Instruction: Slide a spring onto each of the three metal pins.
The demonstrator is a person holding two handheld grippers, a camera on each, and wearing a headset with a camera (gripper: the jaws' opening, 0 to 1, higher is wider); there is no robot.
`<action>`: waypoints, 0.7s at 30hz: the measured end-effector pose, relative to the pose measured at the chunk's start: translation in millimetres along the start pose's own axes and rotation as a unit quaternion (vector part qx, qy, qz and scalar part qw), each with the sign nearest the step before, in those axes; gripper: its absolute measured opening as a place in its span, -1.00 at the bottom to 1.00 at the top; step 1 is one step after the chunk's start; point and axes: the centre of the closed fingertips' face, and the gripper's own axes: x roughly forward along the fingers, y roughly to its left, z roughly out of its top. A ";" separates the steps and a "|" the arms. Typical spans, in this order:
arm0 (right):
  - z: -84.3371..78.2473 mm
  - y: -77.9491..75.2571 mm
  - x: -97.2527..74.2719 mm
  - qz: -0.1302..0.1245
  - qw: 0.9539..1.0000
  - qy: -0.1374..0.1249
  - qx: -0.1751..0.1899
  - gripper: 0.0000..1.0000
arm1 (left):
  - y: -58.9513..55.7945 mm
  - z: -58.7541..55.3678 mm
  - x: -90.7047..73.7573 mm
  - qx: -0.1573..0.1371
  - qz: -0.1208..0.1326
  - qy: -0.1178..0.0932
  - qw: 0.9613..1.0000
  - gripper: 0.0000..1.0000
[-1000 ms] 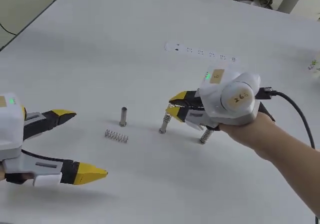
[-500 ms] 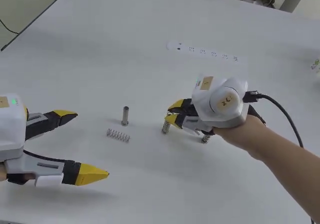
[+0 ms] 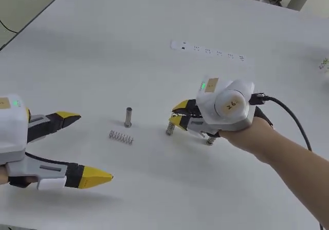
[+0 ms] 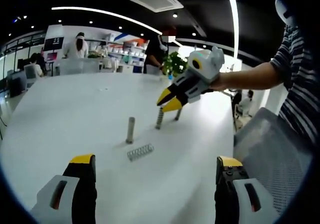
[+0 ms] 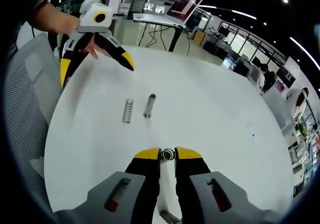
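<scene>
Steel spring (image 5: pixel 167 154) sits on the middle pin (image 3: pixel 170 129), its top pinched between the narrow jaws of the right gripper (image 3: pixel 177 113). Third pin (image 3: pixel 210 140), under that gripper, is coiled too. Bare pin (image 3: pixel 128 117) stands to the left, with a loose spring (image 3: pixel 121 137) lying just beside it. Left gripper (image 3: pixel 92 148) is spread wide, holds nothing and is well apart from the pins. Sticker (image 3: pixel 231 104) on the right gripper reads "26". Power strip (image 3: pixel 208 52) lies farther back on the white table (image 3: pixel 103 45).
</scene>
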 end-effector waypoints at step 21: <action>-7.7 8.1 1.9 -0.008 1.000 0.000 -0.026 -0.84 | -0.9 -0.5 0.1 -0.001 0.000 0.001 1.000 0.94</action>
